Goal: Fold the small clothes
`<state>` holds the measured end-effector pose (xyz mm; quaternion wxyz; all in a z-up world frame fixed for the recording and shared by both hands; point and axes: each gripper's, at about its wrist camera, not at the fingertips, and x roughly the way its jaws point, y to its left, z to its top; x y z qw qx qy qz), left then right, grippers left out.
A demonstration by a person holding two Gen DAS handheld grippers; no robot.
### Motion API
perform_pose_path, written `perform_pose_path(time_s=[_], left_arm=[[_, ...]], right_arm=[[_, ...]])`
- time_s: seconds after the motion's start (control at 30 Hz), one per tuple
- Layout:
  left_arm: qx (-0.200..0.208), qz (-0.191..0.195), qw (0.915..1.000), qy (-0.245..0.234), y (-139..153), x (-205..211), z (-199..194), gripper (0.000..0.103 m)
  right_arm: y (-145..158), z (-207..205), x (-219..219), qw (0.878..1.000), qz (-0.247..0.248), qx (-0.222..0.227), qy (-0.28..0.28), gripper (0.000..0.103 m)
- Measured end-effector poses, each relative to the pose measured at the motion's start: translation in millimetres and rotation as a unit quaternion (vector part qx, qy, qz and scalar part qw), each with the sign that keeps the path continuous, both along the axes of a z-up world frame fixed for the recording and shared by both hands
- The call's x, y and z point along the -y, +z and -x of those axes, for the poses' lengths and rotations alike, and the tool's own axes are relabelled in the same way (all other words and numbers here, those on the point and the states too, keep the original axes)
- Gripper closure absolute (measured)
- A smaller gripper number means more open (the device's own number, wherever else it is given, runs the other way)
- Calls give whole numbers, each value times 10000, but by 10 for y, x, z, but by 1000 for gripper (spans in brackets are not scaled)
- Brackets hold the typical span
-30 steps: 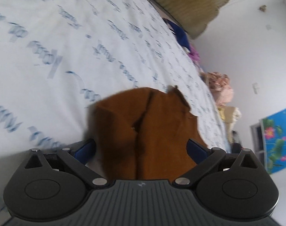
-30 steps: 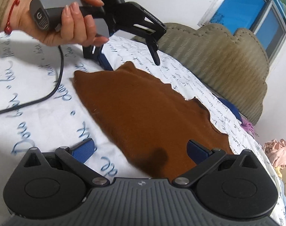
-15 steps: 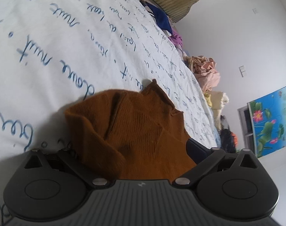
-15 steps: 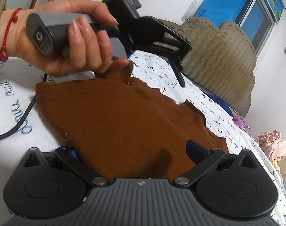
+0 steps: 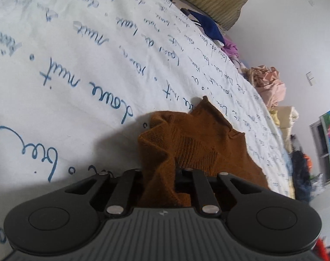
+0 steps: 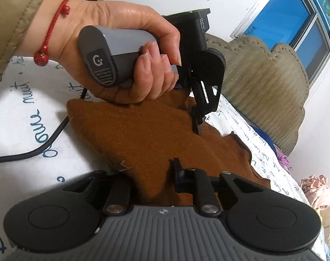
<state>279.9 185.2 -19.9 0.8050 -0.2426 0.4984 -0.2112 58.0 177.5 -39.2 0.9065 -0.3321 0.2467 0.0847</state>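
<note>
Both your grippers are clamped on the brown garment: left gripper (image 5: 159,171) pinches one bunched edge, right gripper (image 6: 162,180) another, so the cloth ahead lifts off the bed (image 5: 78,54) for folding.

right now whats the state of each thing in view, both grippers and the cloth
left gripper: shut on the brown garment
right gripper: shut on the brown garment
brown garment: bunched, edge lifted off the bed sheet
bed sheet: spread flat
black cable: lying loose on the sheet
</note>
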Motion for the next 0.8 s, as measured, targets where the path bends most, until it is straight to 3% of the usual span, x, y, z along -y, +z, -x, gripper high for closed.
perform_pose_path(time_s=[0.23,0.53,0.8], left_arm=[[354,-853,9957,115,347,230,140,92],[708,-1266,9888,340,798,547,332,93],[1190,-1515,9811,193,1164,1051,517,94]], right_arm=[[171,141,156,9992,-326,219,-2,92],[377,359,461,9964,-431,691,-226,93],[569,572,839,9903,-433,1177,-591,93]])
